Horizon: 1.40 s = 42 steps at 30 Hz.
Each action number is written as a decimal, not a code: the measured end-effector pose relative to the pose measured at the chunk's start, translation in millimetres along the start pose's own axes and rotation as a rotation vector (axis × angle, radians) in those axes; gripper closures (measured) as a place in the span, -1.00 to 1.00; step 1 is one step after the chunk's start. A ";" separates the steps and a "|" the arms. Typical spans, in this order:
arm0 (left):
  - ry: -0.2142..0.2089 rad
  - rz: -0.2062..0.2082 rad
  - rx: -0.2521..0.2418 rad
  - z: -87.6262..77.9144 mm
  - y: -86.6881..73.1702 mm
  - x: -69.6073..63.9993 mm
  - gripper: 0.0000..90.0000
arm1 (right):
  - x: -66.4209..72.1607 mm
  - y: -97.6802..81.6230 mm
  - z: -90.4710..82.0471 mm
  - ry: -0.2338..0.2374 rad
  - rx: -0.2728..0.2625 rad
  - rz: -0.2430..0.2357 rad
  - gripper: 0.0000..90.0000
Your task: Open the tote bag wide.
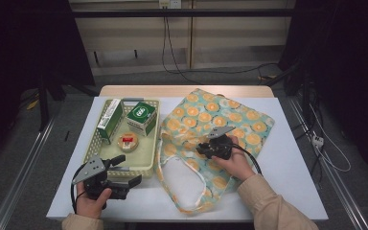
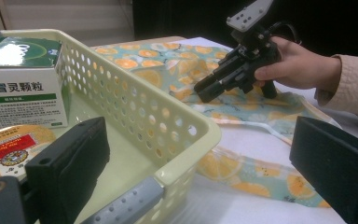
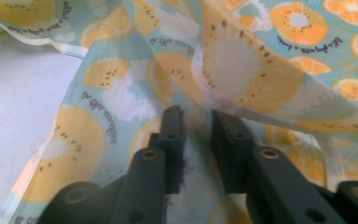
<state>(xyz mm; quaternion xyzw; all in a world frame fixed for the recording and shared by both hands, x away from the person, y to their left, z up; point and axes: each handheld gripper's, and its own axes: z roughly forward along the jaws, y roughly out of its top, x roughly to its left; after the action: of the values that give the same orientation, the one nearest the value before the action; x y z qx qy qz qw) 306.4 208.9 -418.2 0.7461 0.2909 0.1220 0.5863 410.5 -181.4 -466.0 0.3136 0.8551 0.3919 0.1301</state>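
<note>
A cloth tote bag (image 1: 230,120) printed with orange slices lies flat on the right half of the white table (image 1: 292,158). My right gripper (image 1: 200,148) rests low on the bag's middle, pointing left. In the right gripper view its jaws (image 3: 198,116) stand a narrow gap apart, with a raised fold of the bag (image 3: 279,70) just past their tips and cloth under them. My left gripper (image 1: 129,170) is wide open at the front right corner of a pale yellow basket (image 1: 156,129). Its jaws (image 2: 198,135) straddle that corner, and nothing is held.
The basket (image 2: 135,112) holds a long green-and-white box (image 1: 109,120), a squarer green box (image 1: 141,117) and a round tin (image 1: 128,141). The bag's white-edged handle loop (image 1: 165,172) lies toward the table's front edge. Cables run over the floor behind the table.
</note>
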 end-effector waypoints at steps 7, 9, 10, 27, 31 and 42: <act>0.001 0.002 -0.002 -1.2 0.2 0.2 -0.90 | -1.6 0.7 0.9 -0.011 -0.004 0.011 1.00; 0.002 0.002 -0.003 -1.4 0.4 -0.3 -0.90 | -3.1 0.6 0.4 -0.001 -0.005 0.029 1.00; 0.001 0.002 -0.002 -1.1 0.4 -0.6 -0.90 | -4.4 0.5 -0.4 0.013 -0.004 0.047 1.00; -0.001 0.009 0.003 0.0 0.9 -1.5 -0.90 | -18.2 31.5 -52.2 0.059 -0.107 0.081 1.00; -0.002 0.007 0.003 0.5 0.8 -1.7 -0.90 | -38.0 36.2 -54.0 0.012 -0.112 0.111 1.00; -0.002 -0.004 0.002 -0.2 -0.8 -0.1 -0.90 | -60.5 12.4 -17.8 -0.060 -0.027 0.154 1.00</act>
<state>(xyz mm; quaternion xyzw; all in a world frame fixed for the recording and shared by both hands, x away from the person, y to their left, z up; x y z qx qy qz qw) 306.0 209.2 -418.9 0.7464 0.2918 0.1199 0.5860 454.1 -224.3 -446.3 0.3882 0.8188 0.4027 0.1293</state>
